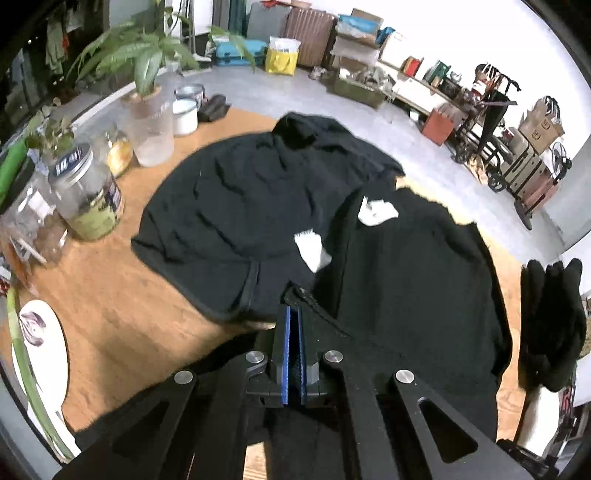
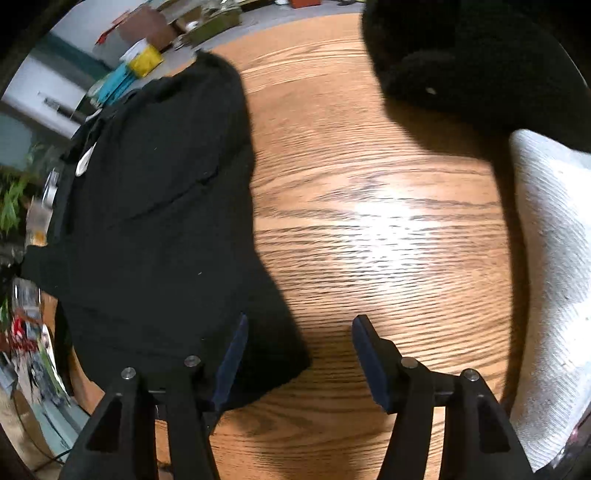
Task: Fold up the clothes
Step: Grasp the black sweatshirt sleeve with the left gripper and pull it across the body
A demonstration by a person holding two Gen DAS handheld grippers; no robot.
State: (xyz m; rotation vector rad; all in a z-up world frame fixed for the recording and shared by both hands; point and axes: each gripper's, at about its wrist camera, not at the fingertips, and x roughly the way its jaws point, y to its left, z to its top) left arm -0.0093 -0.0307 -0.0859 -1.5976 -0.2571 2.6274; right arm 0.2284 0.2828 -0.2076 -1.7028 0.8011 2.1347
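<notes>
A lived-in home room, also used for storage. A wooden worktop [image 1: 110, 306] carries jars [image 1: 88, 195], a potted plant [image 1: 144, 62] and enamel mugs [image 1: 184, 116]. On the grey floor behind stand a suitcase [image 1: 310, 35], a yellow bag [image 1: 281, 59], stacked cardboard boxes [image 1: 541, 123] and a low white shelf [image 1: 417, 88] crowded with odds and ends.

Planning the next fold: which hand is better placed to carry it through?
Left. Its tongs are shut on the black garment, with a flap lifted. The right tongs hang open over the wooden table, gripping nothing.
</notes>
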